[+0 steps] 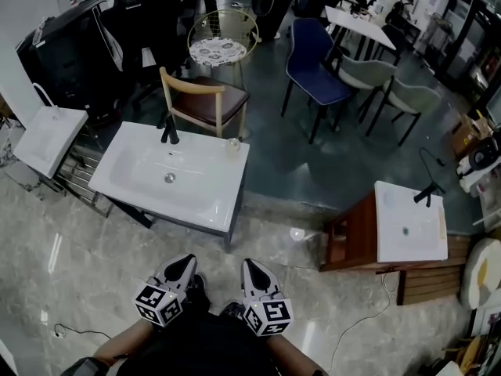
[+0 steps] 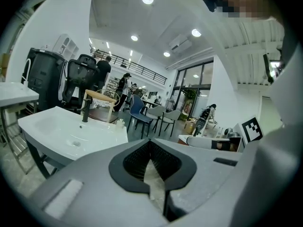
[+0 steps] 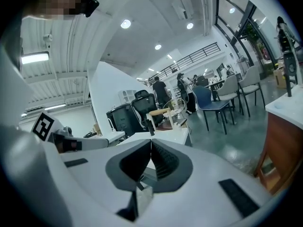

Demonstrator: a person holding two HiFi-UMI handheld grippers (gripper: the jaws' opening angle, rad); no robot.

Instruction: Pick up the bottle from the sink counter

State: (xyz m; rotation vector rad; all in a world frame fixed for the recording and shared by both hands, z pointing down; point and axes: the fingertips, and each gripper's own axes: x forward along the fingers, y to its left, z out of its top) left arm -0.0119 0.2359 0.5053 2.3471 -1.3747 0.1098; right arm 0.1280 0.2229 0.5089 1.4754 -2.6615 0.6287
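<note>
The fingers of the left gripper and right gripper were together, empty, near the person. The bottle stood at the far right corner of the sink worktop. The reach seemed not yet begun; the next move called for advancing and parting the fingers.

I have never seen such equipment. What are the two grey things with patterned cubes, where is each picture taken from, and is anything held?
A person holds a two-jaw tool in each hand: the left tool and the right tool; the cubes are part of them. The head view comes from a camera on the person's head, looking down. The other two views come from a camera on each tool, looking along its jaws. Both pairs of jaws are closed and hold nothing. Ahead stands a white sink counter with a dark faucet and a small clear bottle at its far right corner, not yet picked up.
</note>
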